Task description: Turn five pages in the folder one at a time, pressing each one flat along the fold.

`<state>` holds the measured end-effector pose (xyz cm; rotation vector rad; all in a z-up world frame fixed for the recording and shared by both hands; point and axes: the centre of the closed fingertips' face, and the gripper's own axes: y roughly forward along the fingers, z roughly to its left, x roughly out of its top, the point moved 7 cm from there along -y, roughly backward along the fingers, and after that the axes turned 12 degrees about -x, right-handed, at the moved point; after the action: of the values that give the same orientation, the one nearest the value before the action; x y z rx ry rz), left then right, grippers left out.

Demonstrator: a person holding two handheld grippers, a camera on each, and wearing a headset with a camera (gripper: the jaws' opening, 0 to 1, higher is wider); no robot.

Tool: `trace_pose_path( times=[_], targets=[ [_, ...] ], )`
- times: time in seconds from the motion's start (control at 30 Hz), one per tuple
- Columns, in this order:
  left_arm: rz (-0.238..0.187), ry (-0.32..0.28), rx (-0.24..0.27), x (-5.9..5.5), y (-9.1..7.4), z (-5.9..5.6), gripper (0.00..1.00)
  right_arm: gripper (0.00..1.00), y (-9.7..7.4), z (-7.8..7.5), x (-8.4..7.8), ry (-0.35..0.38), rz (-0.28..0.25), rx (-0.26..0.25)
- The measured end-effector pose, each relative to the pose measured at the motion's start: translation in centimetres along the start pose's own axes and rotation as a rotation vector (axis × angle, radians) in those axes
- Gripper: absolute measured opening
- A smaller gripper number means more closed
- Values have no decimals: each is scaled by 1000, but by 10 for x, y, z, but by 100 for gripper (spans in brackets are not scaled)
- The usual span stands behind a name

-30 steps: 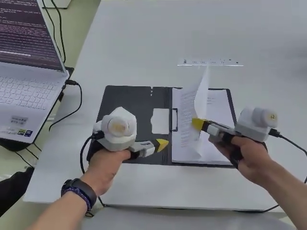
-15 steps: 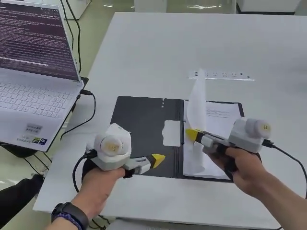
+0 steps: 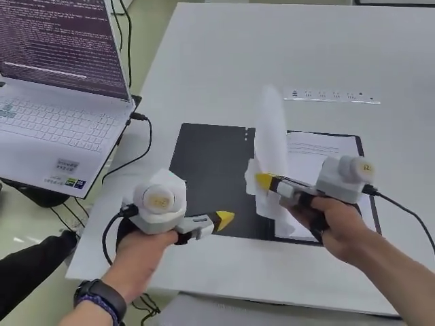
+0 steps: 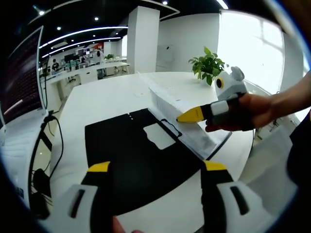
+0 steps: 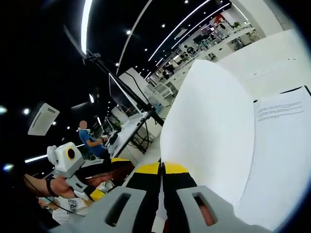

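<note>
White desk (image 3: 217, 61) lies bare beyond the folder's far edge as far as a power strip (image 3: 333, 96), with more bare surface along the near edge. A laptop (image 3: 61, 88) sits to the left of the desk. The black folder (image 3: 207, 170) lies open and flat near the desk's near edge, its left cover bare and a printed stack (image 3: 326, 153) on its right half. One page (image 3: 270, 136) stands up over the fold, curved, its top blurred. The right hand-held gripper (image 3: 262, 180) has its jaws pressed together on that page's lower part, just above the fold. The left hand-held gripper (image 4: 158, 167) hovers at the left cover's near edge, jaws spread wide, gripping nothing, apart from the page.
</note>
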<state>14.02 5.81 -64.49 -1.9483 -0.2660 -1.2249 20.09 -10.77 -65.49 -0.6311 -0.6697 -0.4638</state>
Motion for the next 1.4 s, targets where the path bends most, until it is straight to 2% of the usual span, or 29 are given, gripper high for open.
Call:
trace_pose_path(
  times=[0.13,0.27,0.37,0.6,0.87,1.1,1.3,1.4],
  targets=[
    [-6,-17,7,-4,-2,-2,74,0,13,6,-8,10,21,14],
    [7,-12,14,-7,-4,-1,73,0,23,13,-15,10,44,28],
    [-1,-23,23,-8,-9,3,74,0,30,9,-21,10,70,32],
    [-1,-26,44,-12,-16,9,73,0,48,8,-28,56,86,23],
    [-1,-31,59,-16,-25,18,73,0,65,2,-45,100,119,-21],
    [12,-51,62,-29,-26,20,73,0,79,-4,-57,120,137,-61],
    [17,-68,62,-35,-26,22,73,0,87,-10,-65,143,162,-81],
    [22,-80,64,-39,-24,27,73,0,90,-13,-71,98,191,-90]
  ],
)
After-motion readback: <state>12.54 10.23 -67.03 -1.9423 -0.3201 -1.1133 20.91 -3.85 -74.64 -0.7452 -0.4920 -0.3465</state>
